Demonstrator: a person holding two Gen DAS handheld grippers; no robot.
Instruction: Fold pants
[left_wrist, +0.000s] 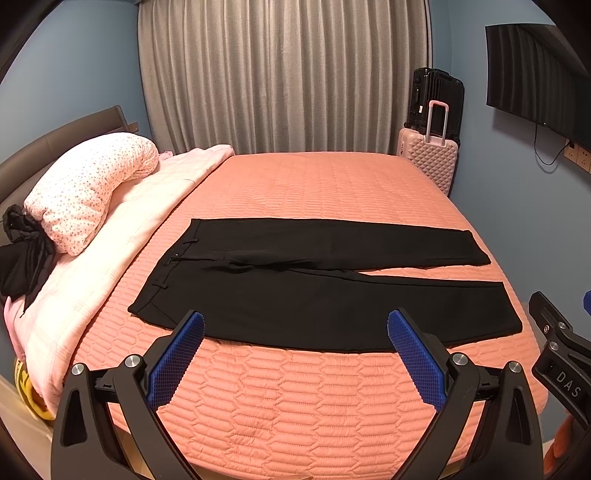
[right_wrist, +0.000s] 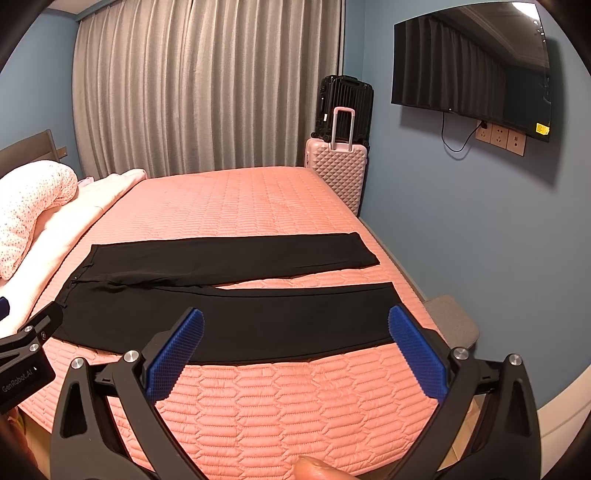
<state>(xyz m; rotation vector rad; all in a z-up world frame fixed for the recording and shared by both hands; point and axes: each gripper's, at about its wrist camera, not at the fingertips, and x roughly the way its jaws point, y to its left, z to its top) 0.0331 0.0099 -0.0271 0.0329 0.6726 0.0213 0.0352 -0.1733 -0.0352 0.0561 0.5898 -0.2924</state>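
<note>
Black pants (left_wrist: 317, 291) lie flat across the salmon quilted bed (left_wrist: 314, 398), waistband to the left, both legs stretched to the right and slightly apart. In the right wrist view the same pants (right_wrist: 229, 317) run across the middle. My left gripper (left_wrist: 295, 325) hovers open just in front of the near leg's edge, nothing between its blue pads. My right gripper (right_wrist: 295, 325) is open too, over the near leg toward its hem end, holding nothing. The right tool's black body (left_wrist: 561, 354) shows at the left view's right edge; the left tool (right_wrist: 26, 354) shows at the right view's left edge.
A spotted pillow (left_wrist: 88, 188) and pale pink blanket (left_wrist: 122, 243) lie along the bed's left side, with a dark garment (left_wrist: 22, 254) beside them. A pink suitcase (left_wrist: 430, 158) and black suitcase (left_wrist: 437, 99) stand at the far right corner. A wall television (right_wrist: 472, 70) hangs right. A grey stool (right_wrist: 452, 321) sits by the bed.
</note>
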